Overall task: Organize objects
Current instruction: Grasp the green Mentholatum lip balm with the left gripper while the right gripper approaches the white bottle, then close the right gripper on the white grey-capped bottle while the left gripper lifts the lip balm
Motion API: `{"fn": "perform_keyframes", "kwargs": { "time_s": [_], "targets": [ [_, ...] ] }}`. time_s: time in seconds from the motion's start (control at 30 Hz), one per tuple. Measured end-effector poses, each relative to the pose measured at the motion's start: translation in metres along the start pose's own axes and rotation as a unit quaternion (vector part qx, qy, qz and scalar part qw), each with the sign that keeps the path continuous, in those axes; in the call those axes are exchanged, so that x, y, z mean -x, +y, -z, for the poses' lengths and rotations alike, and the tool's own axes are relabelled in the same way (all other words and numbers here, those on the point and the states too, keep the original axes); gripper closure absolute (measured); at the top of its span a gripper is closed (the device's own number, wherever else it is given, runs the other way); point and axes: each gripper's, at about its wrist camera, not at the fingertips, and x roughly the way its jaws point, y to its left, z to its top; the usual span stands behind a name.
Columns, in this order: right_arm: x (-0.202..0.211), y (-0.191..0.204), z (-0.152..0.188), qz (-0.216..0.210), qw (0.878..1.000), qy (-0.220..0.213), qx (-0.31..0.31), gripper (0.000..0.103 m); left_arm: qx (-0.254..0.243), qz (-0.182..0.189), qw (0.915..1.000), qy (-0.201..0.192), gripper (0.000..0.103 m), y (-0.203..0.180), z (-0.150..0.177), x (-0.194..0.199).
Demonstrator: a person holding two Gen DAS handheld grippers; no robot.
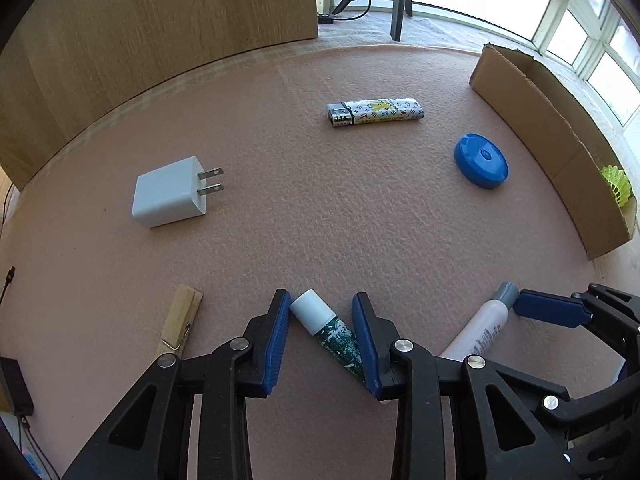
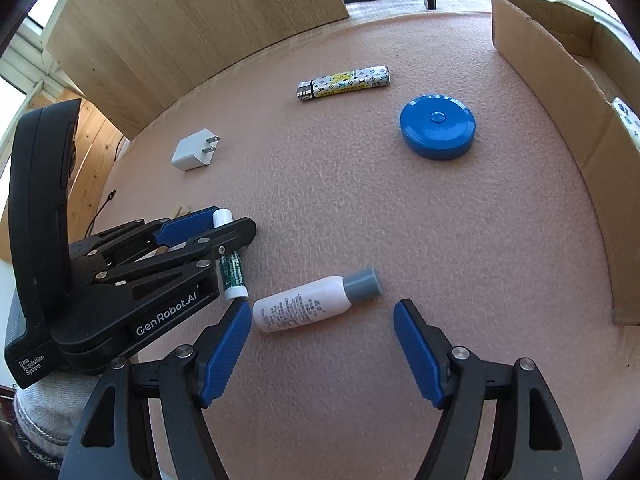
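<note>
Item: lip balm (image 1: 326, 330), lying on the pink mat (image 1: 320, 208) well short of the box (image 1: 560, 136). Left gripper (image 1: 322, 320) is straddling it, jaws part open, the right pad apparently touching the tube, nothing gripped.

Item: bottle (image 2: 308, 306), lying nearer the box. Right gripper (image 2: 322, 334) is hovering just short of it, jaws wide, holding nothing.

Step in hand, by judgement: a paired pickup is starting. Next move calls for closing squarely on each tube, then carrying both boxward.

Box contents: a yellow shuttlecock (image 1: 616, 184) is showing; a white patterned item (image 2: 628, 120) is also inside, identity unclear.
</note>
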Motion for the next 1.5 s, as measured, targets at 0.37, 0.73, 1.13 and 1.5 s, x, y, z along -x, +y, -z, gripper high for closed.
{"fn": "perform_keyframes", "kwargs": {
  "time_s": [0.37,0.73,1.13,1.5],
  "targets": [
    [-0.014,0.031,-0.004,0.097,0.983,-0.009,0.155,0.061,0.087,0.048,0.9948,-0.024,0.062,0.045,0.038,0.042],
    [0.007,-0.003,0.010,0.023,0.999,0.011,0.044,0.064,0.100,0.061,0.9930,-0.012,0.056,0.036,0.052,0.038],
    [0.003,0.027,0.031,0.086,0.983,0.015,0.163,0.073,0.059,0.015,0.9981,-0.011,0.071,0.023,0.042,0.025],
    [0.017,0.002,0.036,0.061,0.988,0.006,0.143,0.084,0.087,0.037,0.9955,-0.010,0.087,0.036,0.048,0.028]
  ]
}}
